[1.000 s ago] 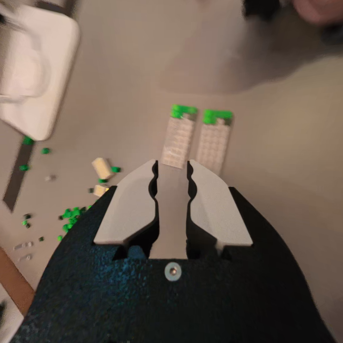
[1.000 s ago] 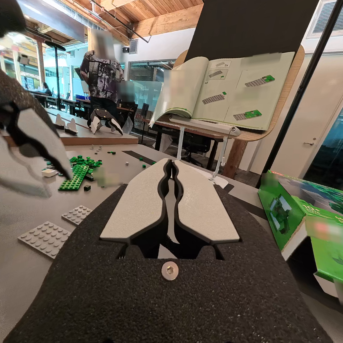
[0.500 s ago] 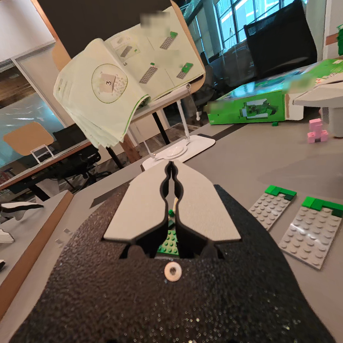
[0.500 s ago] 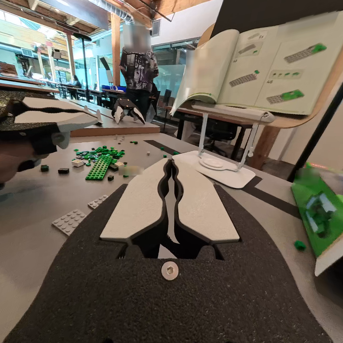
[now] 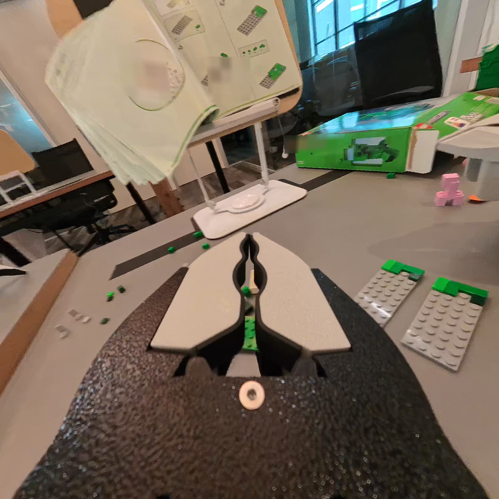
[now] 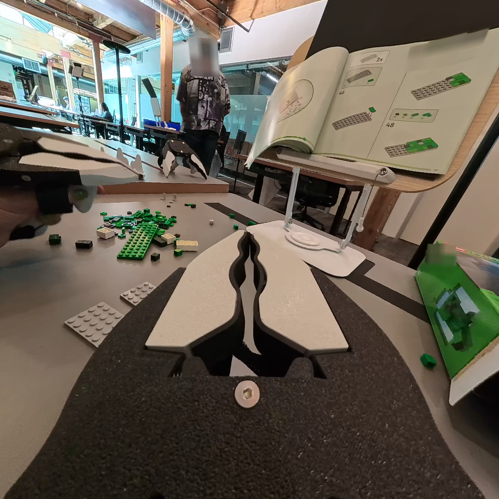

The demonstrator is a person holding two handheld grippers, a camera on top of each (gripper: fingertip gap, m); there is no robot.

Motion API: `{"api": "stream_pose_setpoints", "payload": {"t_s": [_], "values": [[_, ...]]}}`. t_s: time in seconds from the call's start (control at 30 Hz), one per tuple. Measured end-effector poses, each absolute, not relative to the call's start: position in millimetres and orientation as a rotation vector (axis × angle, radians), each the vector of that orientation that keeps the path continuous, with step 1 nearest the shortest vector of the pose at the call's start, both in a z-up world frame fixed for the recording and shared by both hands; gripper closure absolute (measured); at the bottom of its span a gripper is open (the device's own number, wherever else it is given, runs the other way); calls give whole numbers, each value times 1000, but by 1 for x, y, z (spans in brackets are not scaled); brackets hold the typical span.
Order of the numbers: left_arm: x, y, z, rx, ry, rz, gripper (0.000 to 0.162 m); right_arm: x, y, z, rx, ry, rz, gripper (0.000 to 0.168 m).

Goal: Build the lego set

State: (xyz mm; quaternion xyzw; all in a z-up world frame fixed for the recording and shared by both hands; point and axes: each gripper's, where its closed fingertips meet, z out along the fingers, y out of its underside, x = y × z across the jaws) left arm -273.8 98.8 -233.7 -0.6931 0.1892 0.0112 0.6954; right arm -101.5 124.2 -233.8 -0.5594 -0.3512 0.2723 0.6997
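Note:
My left gripper [image 5: 249, 237] is shut, held above the grey table [image 5: 337, 229]; loose bricks on the table show through the slot behind its tips. Two grey plates [image 5: 388, 291] [image 5: 445, 324], each with green bricks at the far end, lie to its right. My right gripper [image 6: 248, 234] is shut above the table. Left of it lie a pile of green bricks [image 6: 140, 216], a long green plate [image 6: 137, 241] and two grey plates [image 6: 93, 322] [image 6: 137, 293]. The left gripper also shows in the right wrist view [image 6: 135, 175], held in a hand at the far left.
An open instruction booklet [image 6: 378, 108] rests on a white stand [image 6: 310, 248] at the table's far edge. A green box [image 5: 364, 148] lies at the right, with a pink figure [image 5: 449, 190] near it. A person [image 6: 204, 108] stands behind another table. My hands' fingertips stand some 20 cm from each other.
The left gripper was open, looking down over the two grey plates; it shut, rose and tilted up toward the booklet. The right gripper stayed shut and shifted its view a little.

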Motion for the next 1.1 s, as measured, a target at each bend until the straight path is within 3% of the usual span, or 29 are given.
{"api": "stream_pose_setpoints", "payload": {"t_s": [0.13,0.2,0.5,0.87,1.1], "values": [[-333,86,-208,-1554,286,190,162,-101,124,-234,-1246,-779,606,168],[-374,75,-204,-1596,177,263,150,-101,124,-234,-1245,-781,605,168],[-407,59,-275,-2035,390,-10,136,-102,124,-235,-1246,-794,601,168],[-438,69,-317,-2386,488,-12,133,-103,122,-235,-1240,-804,602,168],[-427,86,-321,-2427,552,-131,143,-103,122,-235,-1240,-801,612,168]]}}
